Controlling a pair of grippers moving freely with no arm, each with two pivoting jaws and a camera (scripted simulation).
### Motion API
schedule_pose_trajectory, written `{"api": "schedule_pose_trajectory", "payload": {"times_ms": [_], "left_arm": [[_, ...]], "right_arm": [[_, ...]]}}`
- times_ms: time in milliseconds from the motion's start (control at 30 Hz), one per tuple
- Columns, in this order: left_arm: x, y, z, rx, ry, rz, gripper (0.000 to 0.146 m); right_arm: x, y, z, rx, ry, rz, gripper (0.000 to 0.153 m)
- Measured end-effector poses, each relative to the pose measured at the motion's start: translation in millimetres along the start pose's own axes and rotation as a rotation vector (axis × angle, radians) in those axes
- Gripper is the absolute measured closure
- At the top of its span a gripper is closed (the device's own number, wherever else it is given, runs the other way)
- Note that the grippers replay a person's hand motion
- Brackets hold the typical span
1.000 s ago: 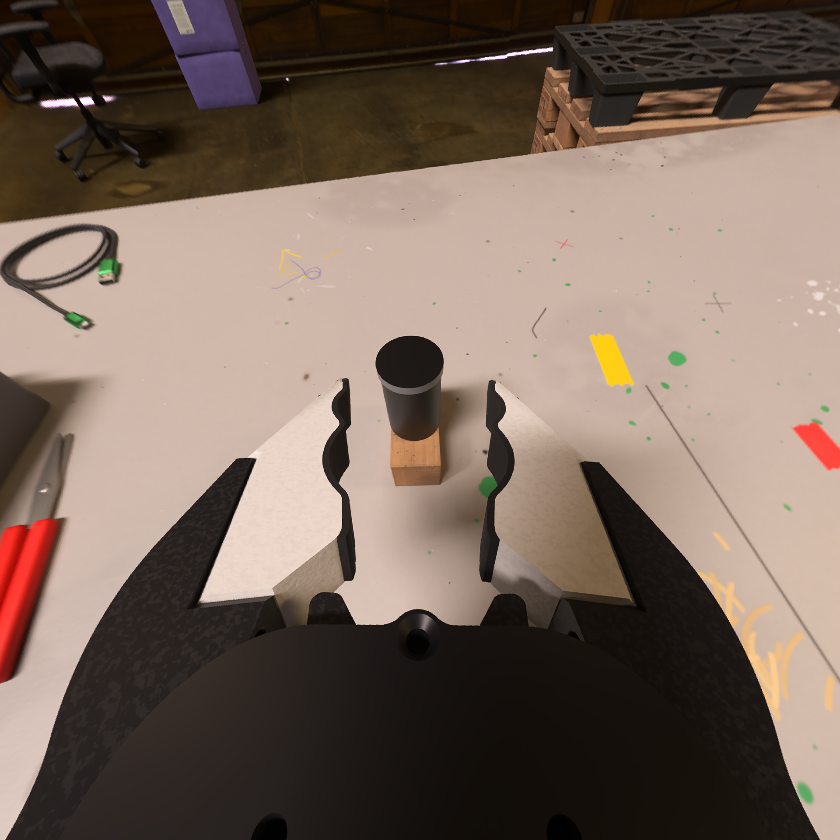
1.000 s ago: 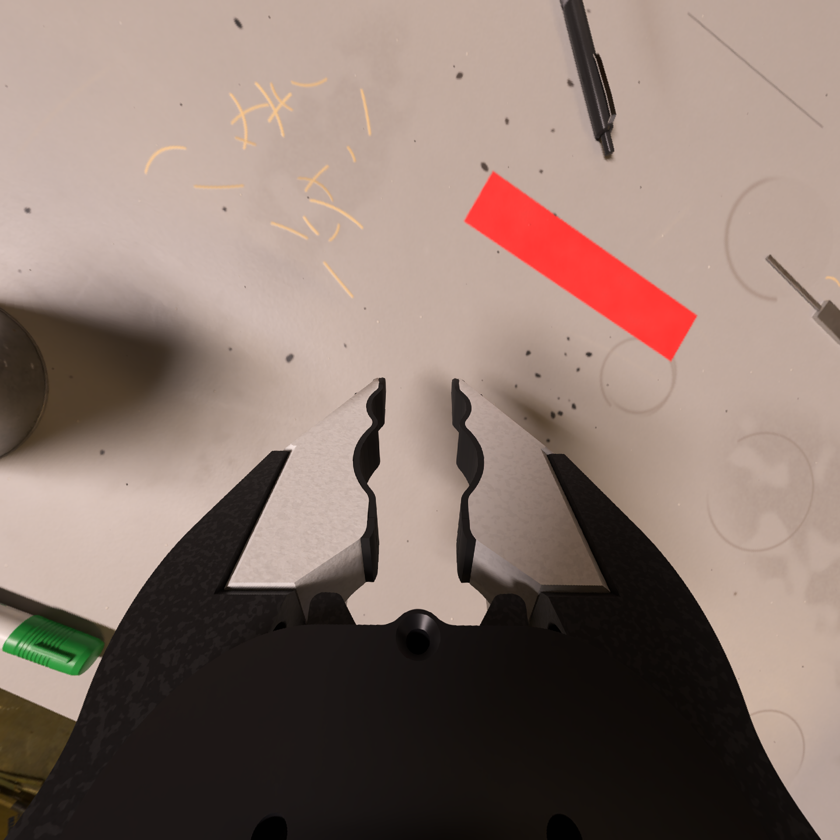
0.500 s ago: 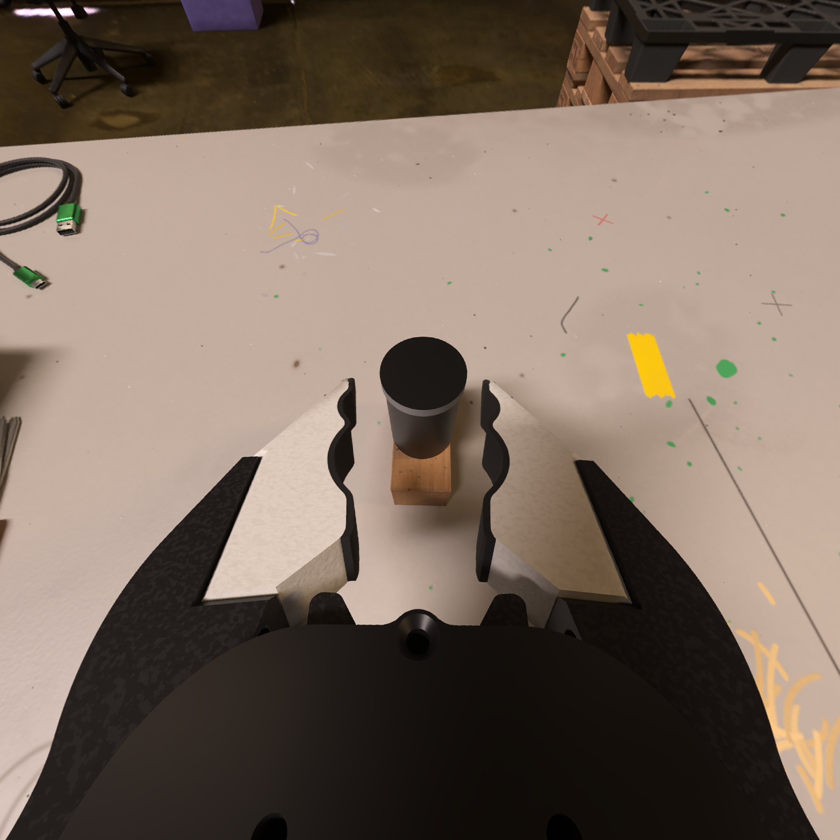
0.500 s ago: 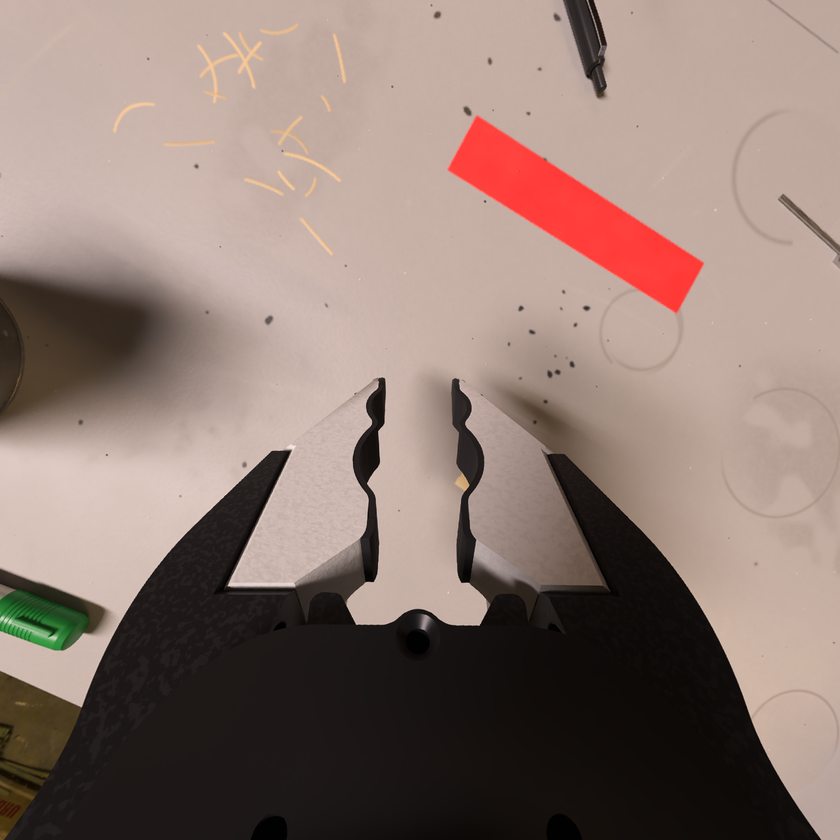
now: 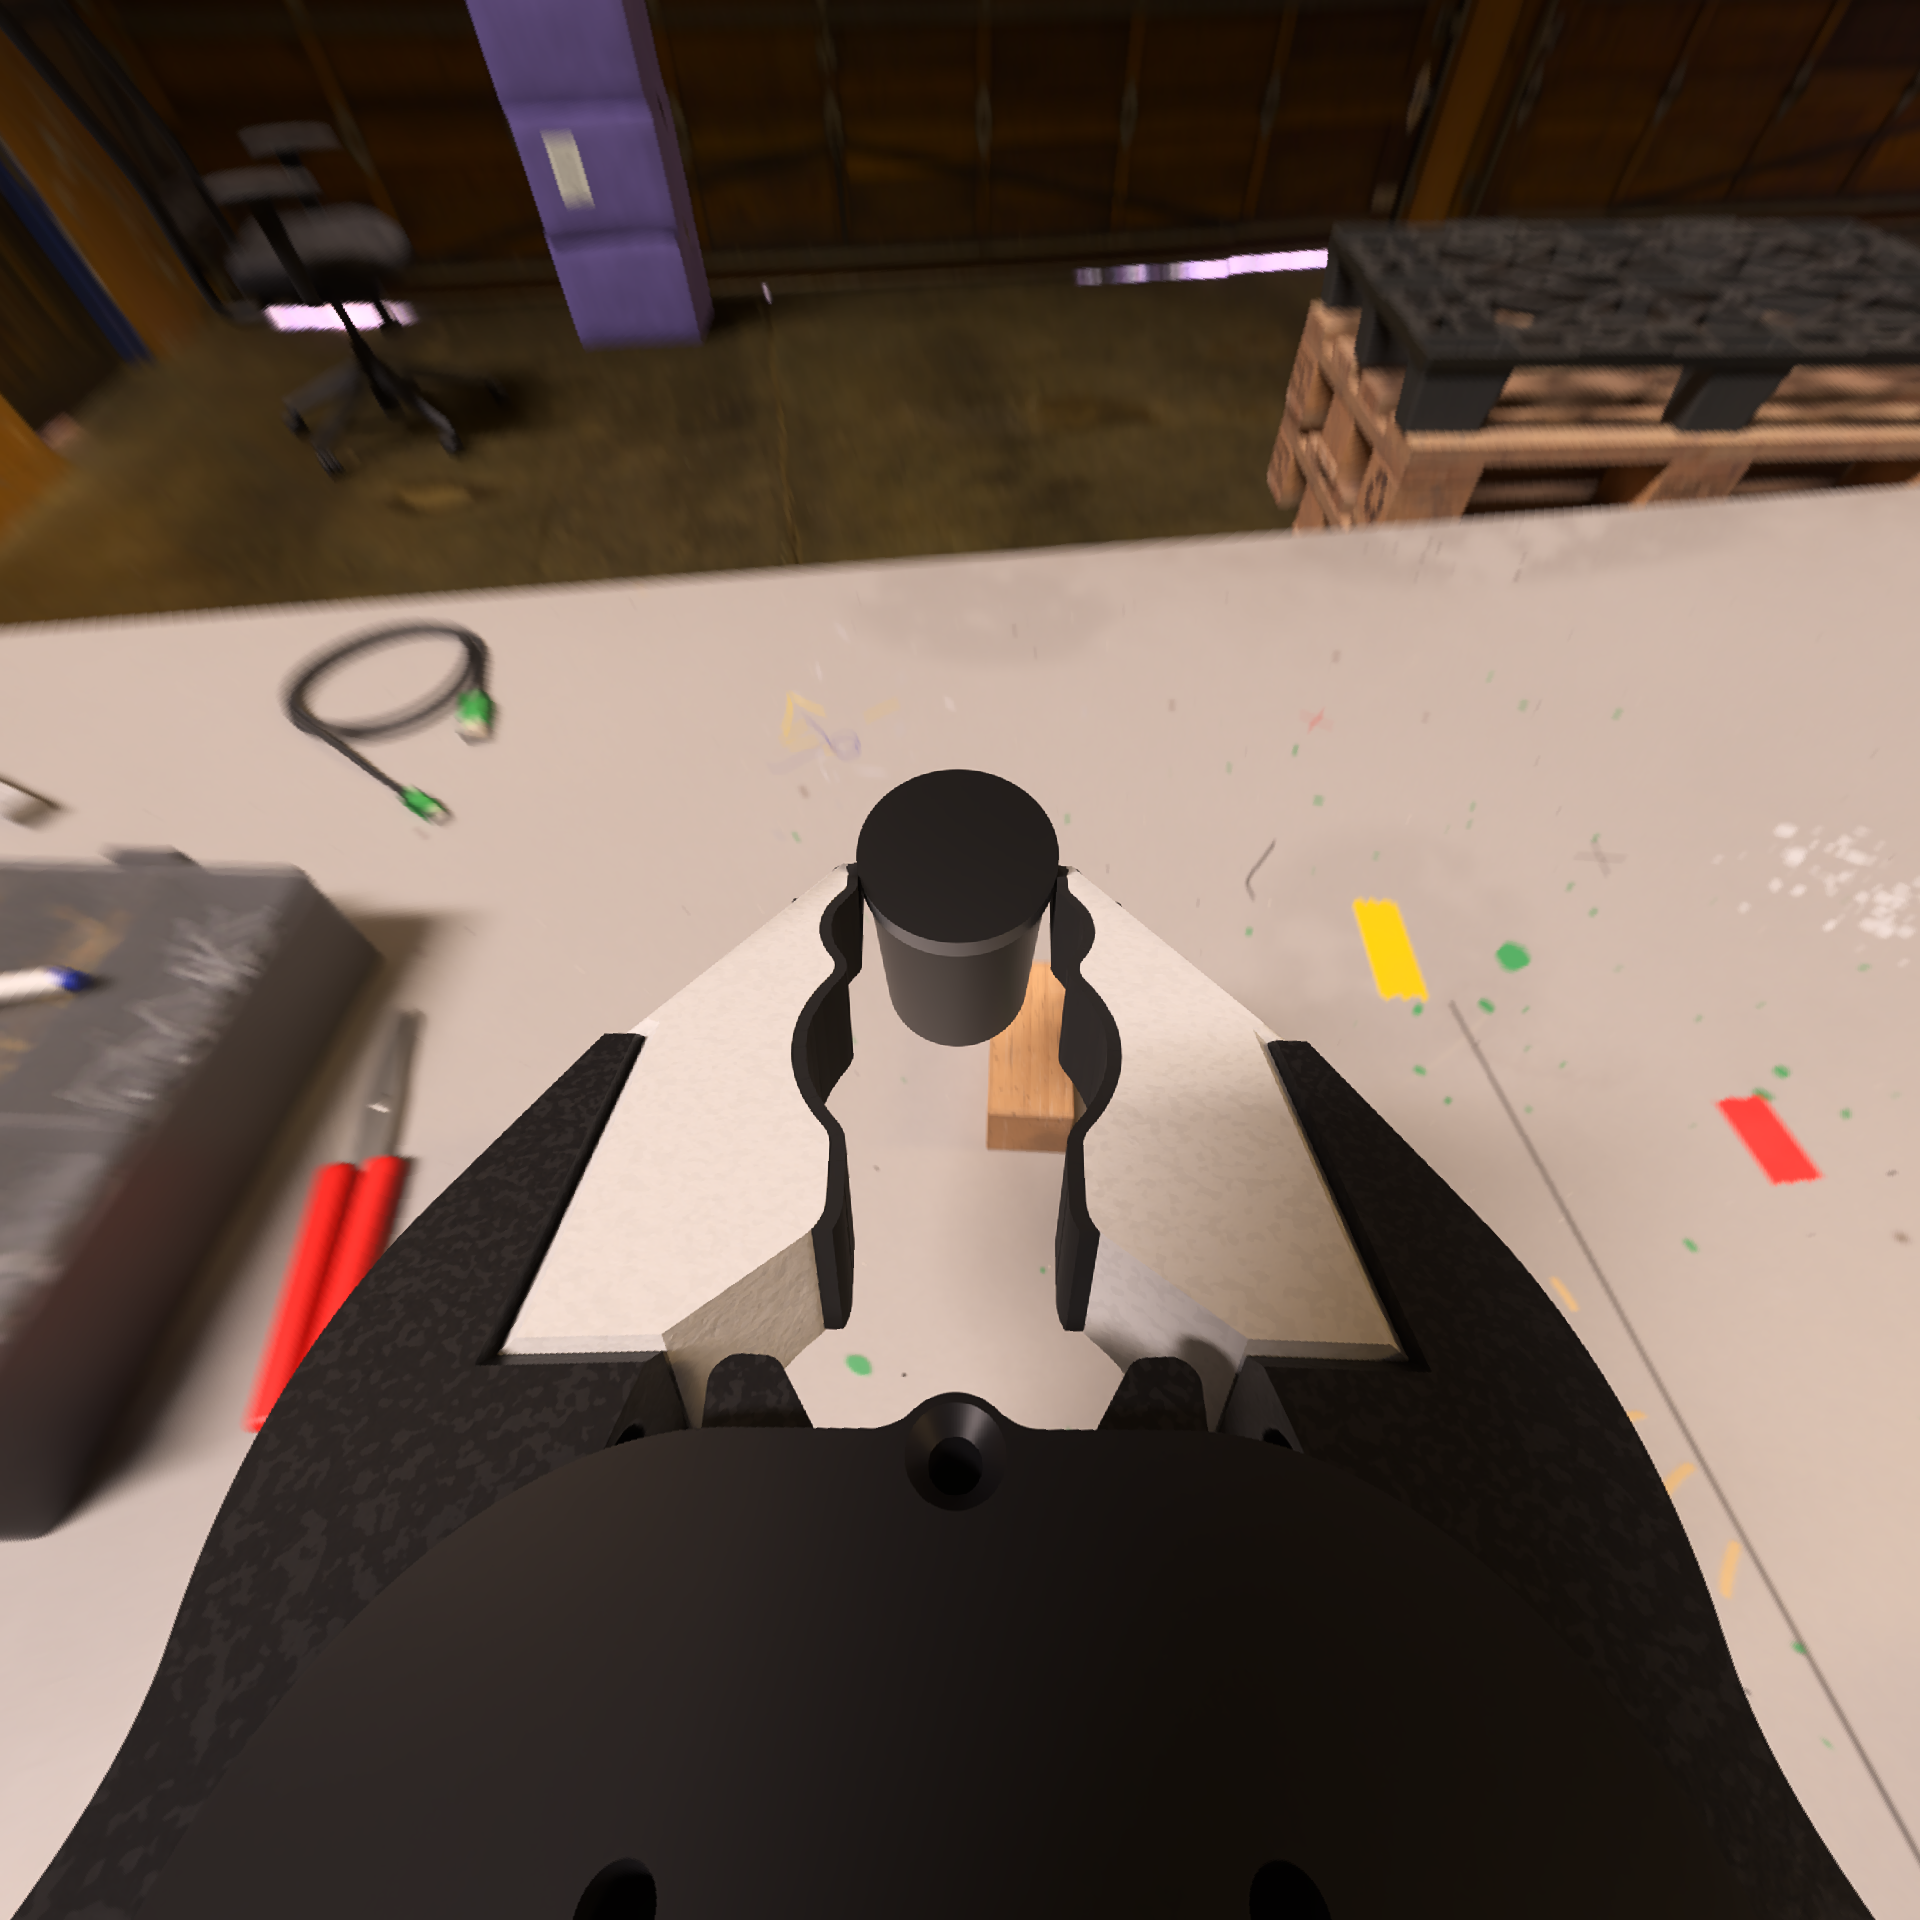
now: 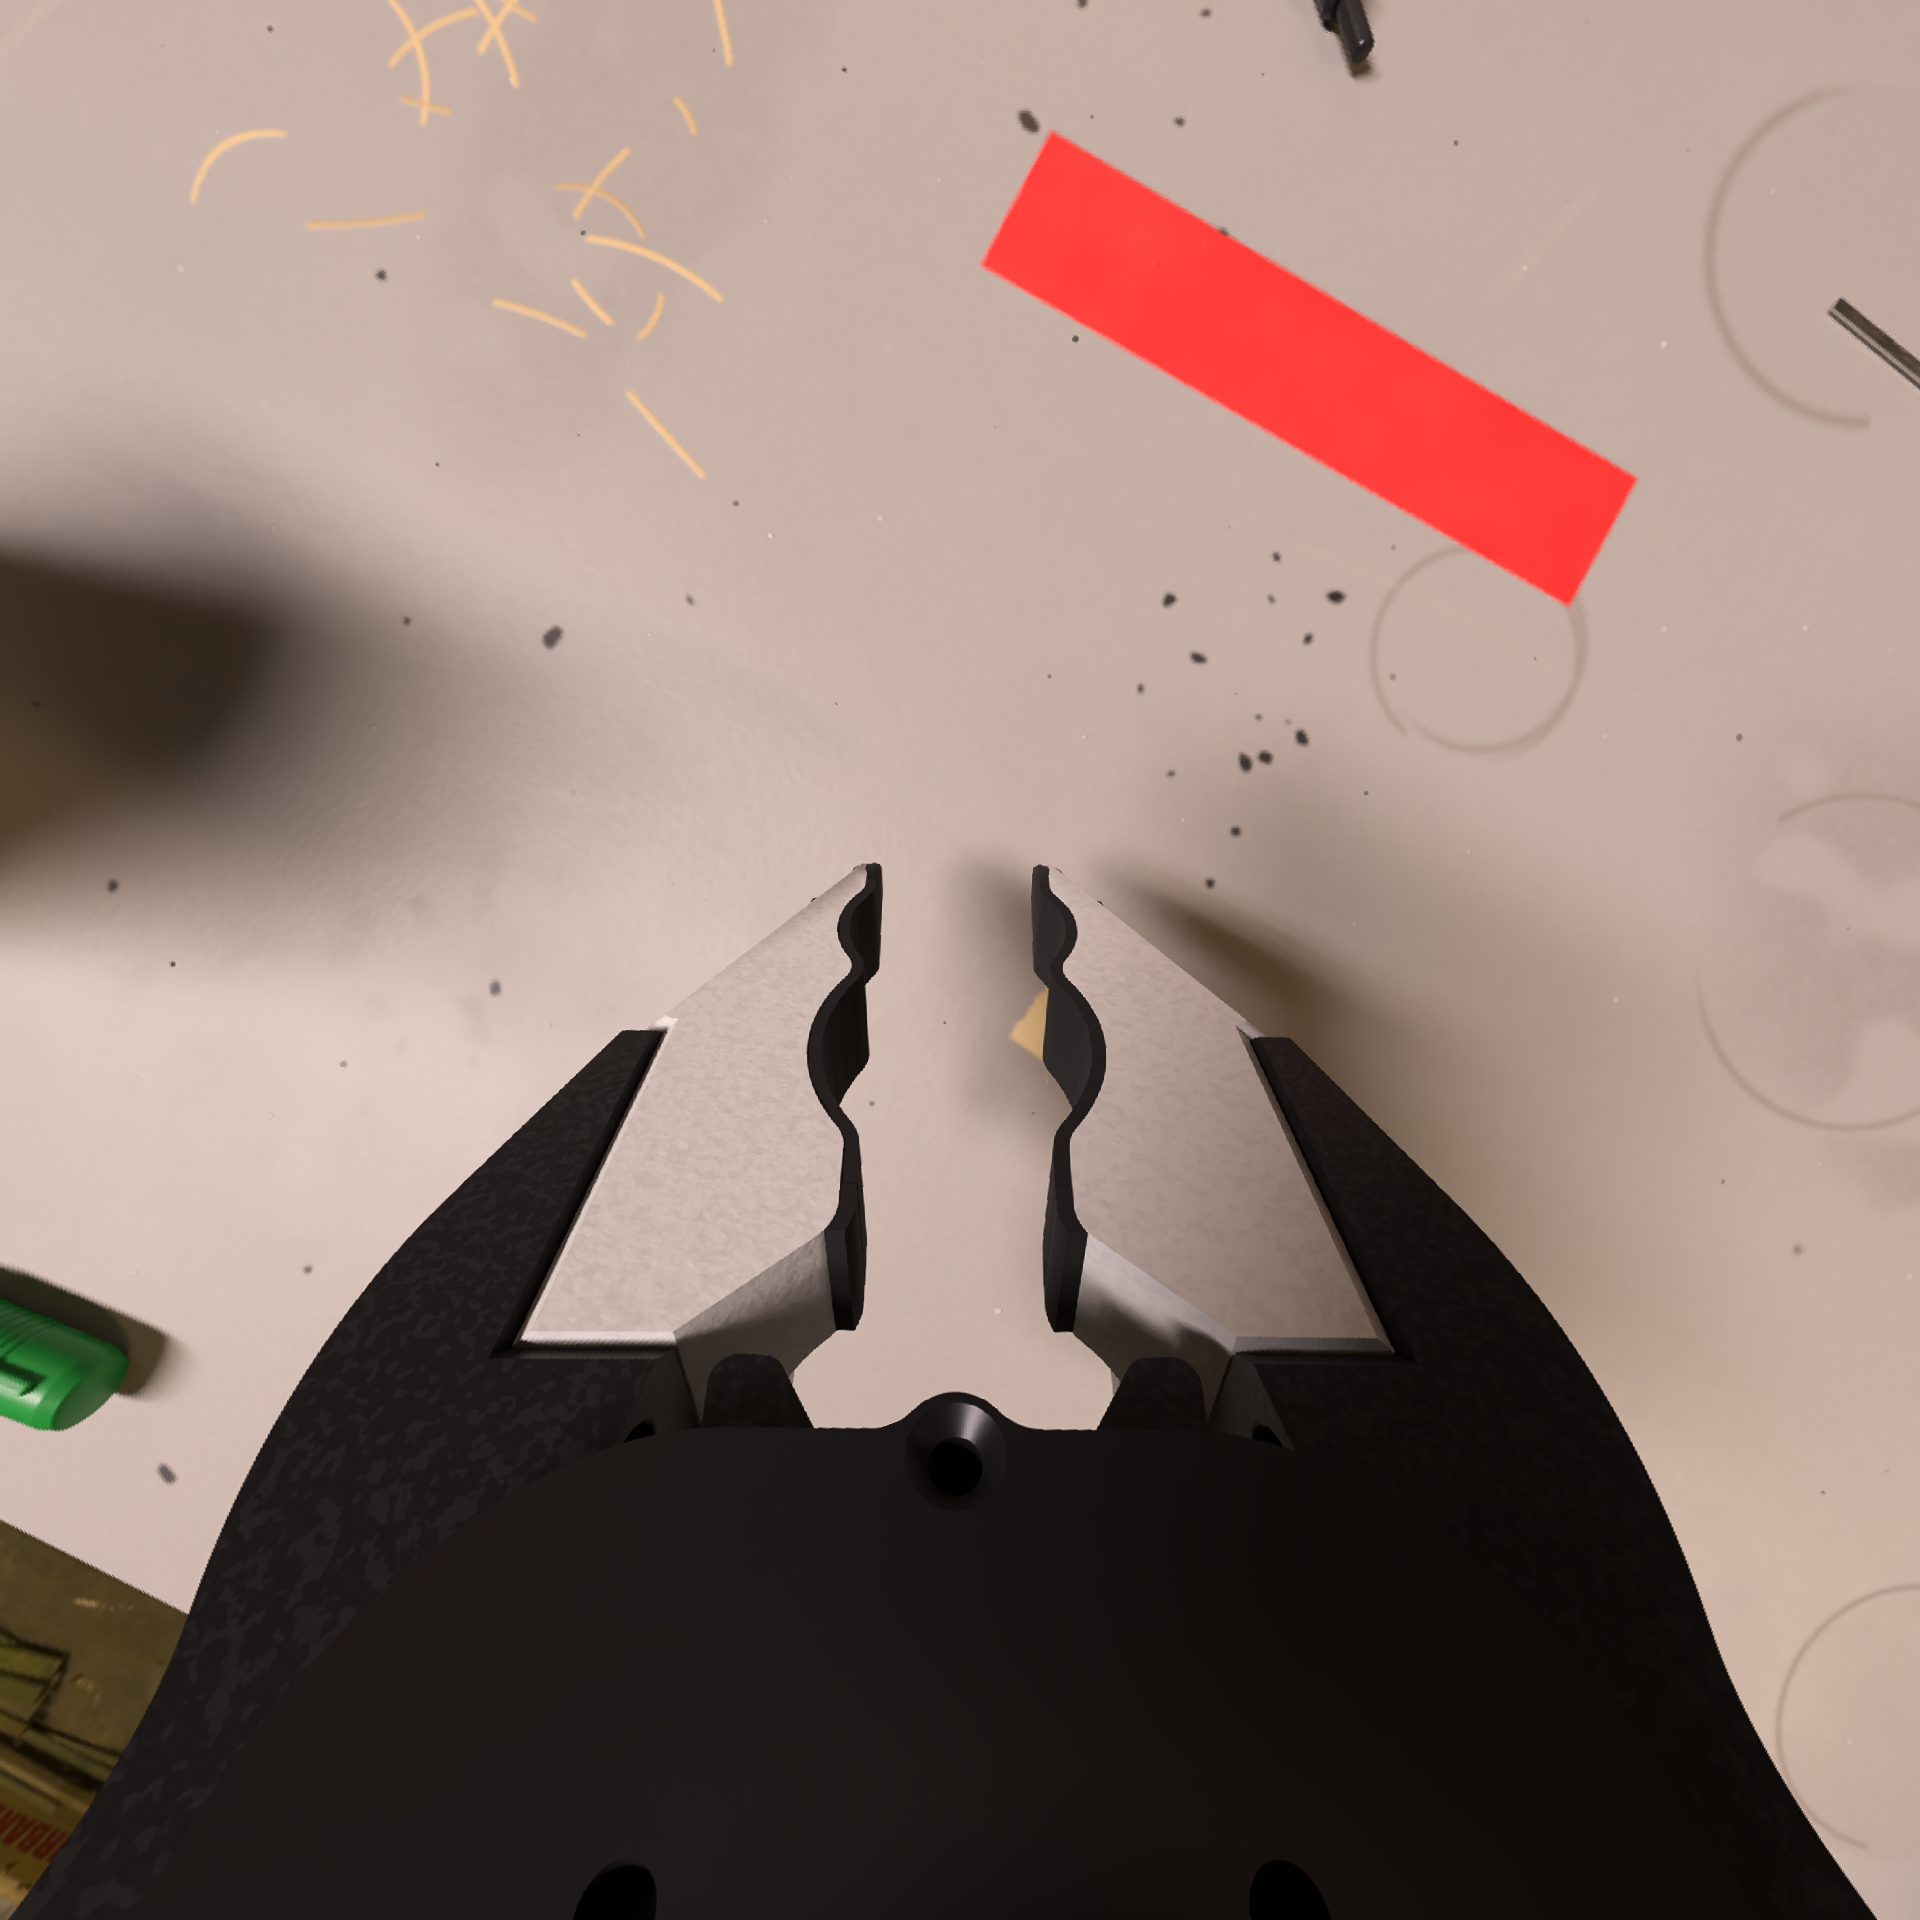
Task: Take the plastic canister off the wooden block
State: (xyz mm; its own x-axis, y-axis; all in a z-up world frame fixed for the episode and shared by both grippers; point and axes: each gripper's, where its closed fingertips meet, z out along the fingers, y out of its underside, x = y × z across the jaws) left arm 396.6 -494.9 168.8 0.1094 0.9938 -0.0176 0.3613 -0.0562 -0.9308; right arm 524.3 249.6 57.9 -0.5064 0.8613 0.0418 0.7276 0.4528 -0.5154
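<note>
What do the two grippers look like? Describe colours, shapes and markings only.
The left gripper and right gripper match: a broad, rounded matte-black body with a speckled texture, two pale wedge-shaped fingers lined with wavy black pads, a small round socket at the centre and two holes near the bottom. No cables or markings show.

**Bright worktop, dim room, smeared edges**

In the left wrist view the pale worktop (image 5: pixel 1143 665) is evenly and brightly lit, while the floor beyond its far edge lies dim and brownish. The office chair (image 5: pixel 322 270), the coiled cable (image 5: pixel 384 686) near the far left edge and the grey case (image 5: pixel 135 1091) at the left edge are smeared by motion blur. The canister (image 5: pixel 956 914) between the fingers is sharp and matte, without glare. Wide-angle bending curves the far edge. In the right wrist view a broad soft shadow (image 6: pixel 135 665) spreads from the left; the red tape strip (image 6: pixel 1309 364) has slightly blurred edges.
</note>
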Motion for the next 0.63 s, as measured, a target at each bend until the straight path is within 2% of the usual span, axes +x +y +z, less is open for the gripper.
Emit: {"api": "schedule_pose_trajectory", "payload": {"times_ms": [167, 267, 367, 433, 500, 633], "left_arm": [[22.1, -73.0, -64.6, 0.192, 0.021, 0.062, 0.11], [76.1, -99.2, -79.3, 0.251, 0.178, 0.093, 0.11], [141.9, -116.9, -84.1, 0.293, 0.332, 0.146, 0.11], [193.4, -127.8, -89.1, 0.329, 0.473, 0.164, 0.11], [252.8, -135.3, -95.4, 0.342, 0.686, 0.15, 0.11], [373.0, -134.1, -96.6, 0.282, 1.075, 0.154, 0.11]], "right_arm": [[1.0, 7.0, -0.7, 0.033, -0.02, 0.013, 0.124], [-1.0, 3.4, -2.6, 0.068, -0.007, -0.002, 0.126], [-8.2, -11.1, -14.4, 0.153, 0.035, -0.076, 0.135], [-13.6, -17.2, -21.6, 0.162, 0.037, -0.097, 0.135], [-19.0, -22.0, -26.3, 0.16, 0.021, -0.11, 0.132], [-36.9, -35.0, -33.1, 0.215, -0.055, -0.141, 0.128]]}}
